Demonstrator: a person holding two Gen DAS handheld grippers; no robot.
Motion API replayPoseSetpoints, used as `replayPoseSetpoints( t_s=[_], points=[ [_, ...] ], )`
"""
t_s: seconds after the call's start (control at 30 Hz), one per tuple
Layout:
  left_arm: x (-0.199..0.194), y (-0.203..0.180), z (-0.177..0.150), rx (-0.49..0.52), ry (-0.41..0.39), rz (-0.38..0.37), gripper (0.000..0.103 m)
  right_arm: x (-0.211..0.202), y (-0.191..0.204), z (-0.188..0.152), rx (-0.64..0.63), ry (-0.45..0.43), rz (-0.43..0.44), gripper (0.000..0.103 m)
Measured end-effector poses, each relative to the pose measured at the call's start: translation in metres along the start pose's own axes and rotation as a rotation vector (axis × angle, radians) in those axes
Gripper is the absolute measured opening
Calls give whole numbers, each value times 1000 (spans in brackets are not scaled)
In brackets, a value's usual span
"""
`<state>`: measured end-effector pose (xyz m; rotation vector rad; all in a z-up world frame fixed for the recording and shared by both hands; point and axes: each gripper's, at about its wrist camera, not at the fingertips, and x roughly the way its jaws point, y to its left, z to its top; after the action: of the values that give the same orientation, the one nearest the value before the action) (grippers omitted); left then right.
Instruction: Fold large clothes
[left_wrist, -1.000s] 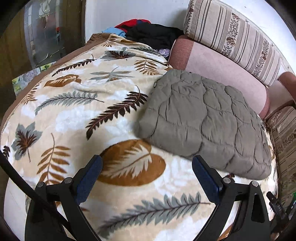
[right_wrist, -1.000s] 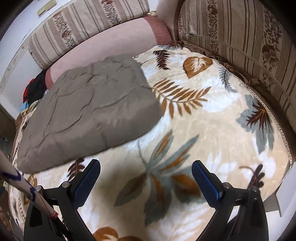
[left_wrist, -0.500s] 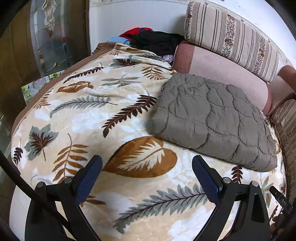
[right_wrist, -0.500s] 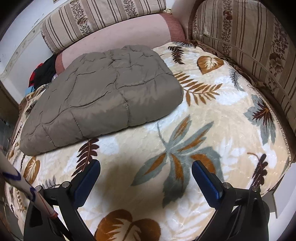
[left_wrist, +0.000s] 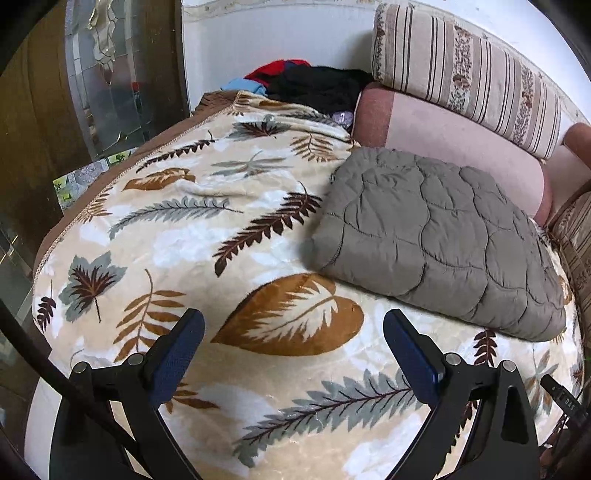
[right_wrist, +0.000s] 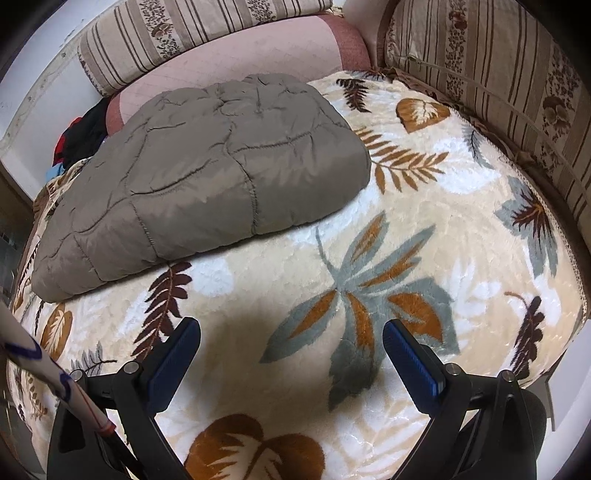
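A grey quilted garment lies folded into a flat rectangle on the leaf-patterned blanket, toward the back by the pink bolster. It also shows in the right wrist view. My left gripper is open and empty, held above the blanket short of the garment's near edge. My right gripper is open and empty, also above the blanket, in front of the garment.
A pink bolster and striped cushions line the back; another striped cushion stands at the right. A pile of dark, red and blue clothes lies at the far corner. A glass door is at the left.
Both grippers have pulled back and up from the folded garment, so it sits farther off in both views. The garment lies still. Both stay open.
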<state>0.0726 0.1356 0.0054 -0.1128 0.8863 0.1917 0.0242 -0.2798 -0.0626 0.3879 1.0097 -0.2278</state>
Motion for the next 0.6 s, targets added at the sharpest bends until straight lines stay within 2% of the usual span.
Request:
replayPoseSetpoints(
  t_s=[0.3, 0.43, 0.6],
  points=[
    [15, -13, -3, 13, 48, -1, 98, 10, -1, 7, -17, 2, 4, 101],
    [22, -18, -4, 24, 62, 0, 98, 25, 21, 19, -95, 17, -1, 101],
    [28, -19, -4, 32, 73, 7, 98, 53, 48, 43, -196, 21, -76, 101]
  ],
)
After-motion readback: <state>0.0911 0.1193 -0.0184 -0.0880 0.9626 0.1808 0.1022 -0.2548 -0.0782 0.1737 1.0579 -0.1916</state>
